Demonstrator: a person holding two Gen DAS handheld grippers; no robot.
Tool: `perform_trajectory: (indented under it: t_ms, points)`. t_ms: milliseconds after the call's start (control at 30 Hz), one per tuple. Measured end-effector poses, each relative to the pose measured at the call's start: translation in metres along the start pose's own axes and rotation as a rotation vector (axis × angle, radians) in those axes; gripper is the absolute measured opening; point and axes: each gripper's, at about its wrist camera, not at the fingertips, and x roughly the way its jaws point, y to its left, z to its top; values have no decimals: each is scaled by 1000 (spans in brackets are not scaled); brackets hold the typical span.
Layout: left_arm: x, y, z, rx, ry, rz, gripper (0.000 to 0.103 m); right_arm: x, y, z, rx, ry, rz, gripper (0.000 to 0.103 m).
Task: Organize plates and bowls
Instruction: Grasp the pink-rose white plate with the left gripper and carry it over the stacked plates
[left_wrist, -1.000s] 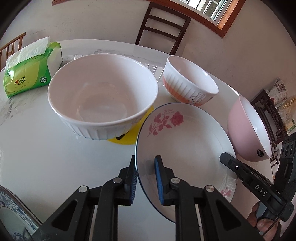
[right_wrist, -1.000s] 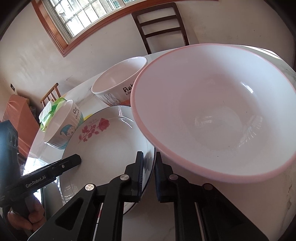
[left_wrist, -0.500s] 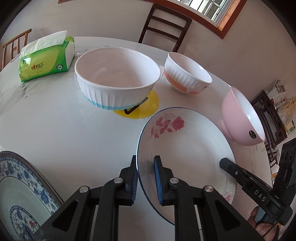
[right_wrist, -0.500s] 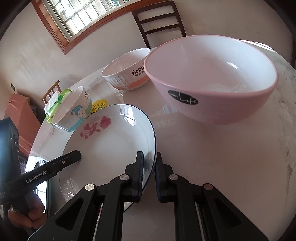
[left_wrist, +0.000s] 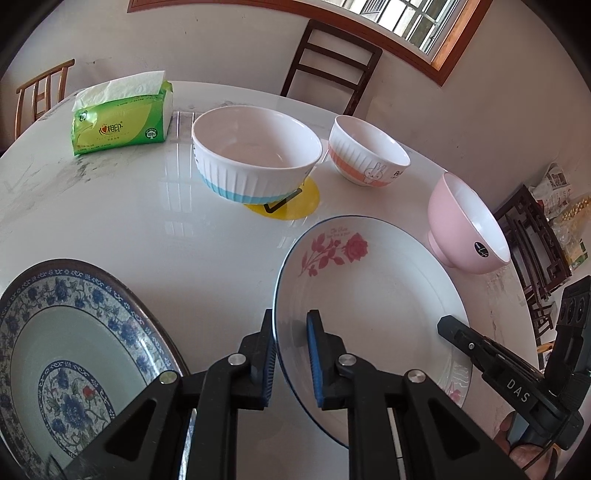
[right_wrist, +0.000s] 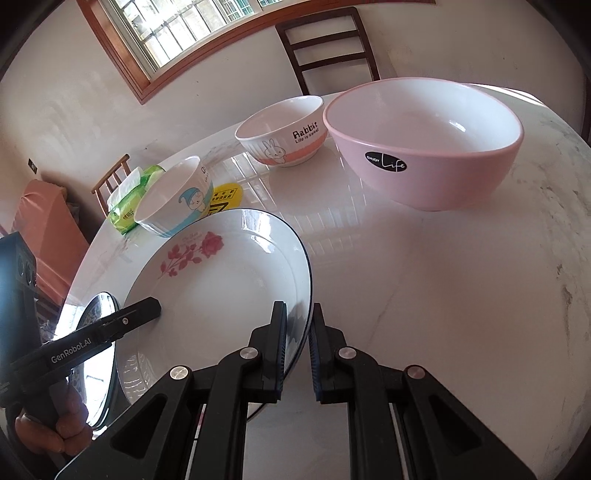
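Both claws grip the rose plate (left_wrist: 373, 295) by opposite edges: the left claw (left_wrist: 291, 354) is clamped on its left rim, the right claw (right_wrist: 297, 350) on its right rim, each with one pad above the rim and one below. Over the last second the plate has been carried back toward the near side of the table (left_wrist: 147, 229), lifted slightly. The blue-band bowl (left_wrist: 255, 158), the rabbit bowl (left_wrist: 369, 155) and the pink bowl (left_wrist: 465, 225), which loomed close a second ago, now sit well apart from the plate. At the same time the blue-patterned plate (left_wrist: 74, 350) has come into the left view, lying on the table just beside the left claw. That suggests the rose plate is being brought over to stack on the patterned one, so the plates end up together and the bowls stay for later. The next move would probably be to shift the plate left over the patterned plate and lower it level before either grip lets go.
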Motion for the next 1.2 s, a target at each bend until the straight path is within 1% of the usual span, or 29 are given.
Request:
perform_trajectory:
  t_ms: [233, 567, 867, 1200]
  points:
    - [-20, 6, 1, -17, -27, 4, 15, -13, 17, -2, -28, -20, 13, 12]
    - [-61, 34, -12, -54, -74, 27, 15, -22, 53, -8, -84, -30, 49, 12]
    - [-95, 71, -21, -106, -115, 58, 15, -21, 94, -15, -145, -26, 88, 12]
    - [-124, 115, -36, -176, -147, 103, 15, -9, 140, -24, -211, 3, 137, 12]
